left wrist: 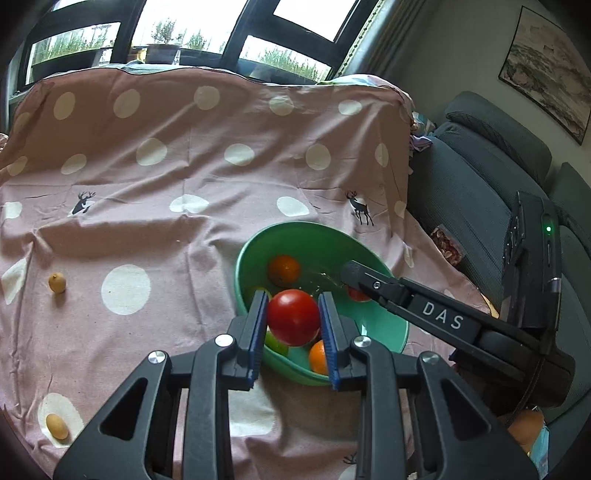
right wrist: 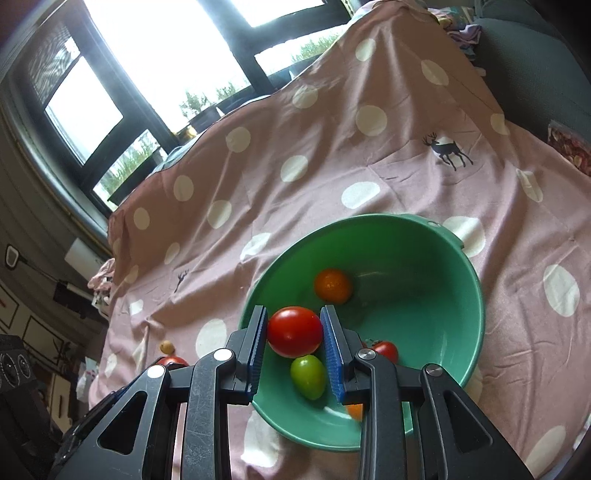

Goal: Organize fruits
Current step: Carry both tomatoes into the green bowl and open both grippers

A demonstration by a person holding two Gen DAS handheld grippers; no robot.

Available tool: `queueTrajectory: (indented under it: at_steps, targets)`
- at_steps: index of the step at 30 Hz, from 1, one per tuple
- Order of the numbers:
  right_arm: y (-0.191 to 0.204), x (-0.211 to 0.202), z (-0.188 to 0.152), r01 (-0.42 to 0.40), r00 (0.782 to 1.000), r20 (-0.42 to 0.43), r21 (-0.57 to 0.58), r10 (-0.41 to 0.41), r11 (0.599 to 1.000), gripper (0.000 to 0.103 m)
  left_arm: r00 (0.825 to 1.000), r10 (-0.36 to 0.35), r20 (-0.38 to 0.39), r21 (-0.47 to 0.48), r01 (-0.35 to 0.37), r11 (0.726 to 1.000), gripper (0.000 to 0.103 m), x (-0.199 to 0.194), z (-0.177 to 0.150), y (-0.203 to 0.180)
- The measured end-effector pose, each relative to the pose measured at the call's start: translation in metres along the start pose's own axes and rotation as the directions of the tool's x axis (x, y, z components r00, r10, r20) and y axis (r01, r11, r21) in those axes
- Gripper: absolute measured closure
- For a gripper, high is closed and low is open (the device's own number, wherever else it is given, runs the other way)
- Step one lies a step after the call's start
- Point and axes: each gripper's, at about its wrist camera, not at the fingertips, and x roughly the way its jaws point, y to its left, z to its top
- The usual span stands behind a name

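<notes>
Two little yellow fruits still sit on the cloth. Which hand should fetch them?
Probably the left. Both small yellow fruits lie on the left tool's side of the green bowl, while the right tool reaches in from the bowl's other side. Each grips a red tomato now.

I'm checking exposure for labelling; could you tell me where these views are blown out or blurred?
Left wrist view: window is overexposed, green bowl sharp, fisheye edges dark. Right wrist view: window blows out to white, and the orange fruit at the bowl's near rim is smeared.
</notes>
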Motion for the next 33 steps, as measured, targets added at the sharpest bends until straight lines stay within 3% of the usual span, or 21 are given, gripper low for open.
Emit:
queueTrajectory:
  at_steps: [5,18,33]
  targets:
    - [-0.015,-0.003,0.004,0.051,0.999,0.009,0.020,-0.051,0.998,0.072,0.999,0.036,-0.019,0.035,-0.036,0.999,0.076,0.017,0.002,-0.012]
    - [-0.051,0.007,0.010,0.087,0.996,-0.034,0.101,-0.084,0.991,0.071,0.992,0.050,-0.115,0.048,-0.044,0.998,0.076,0.063,0.001,-0.027]
    - [-0.061,0.020,0.009,0.130,0.989,-0.084,0.115,-0.120,0.985,0.071,0.982,0.073,-0.177,0.034,-0.068,0.997,0.076,0.088,-0.005,-0.024]
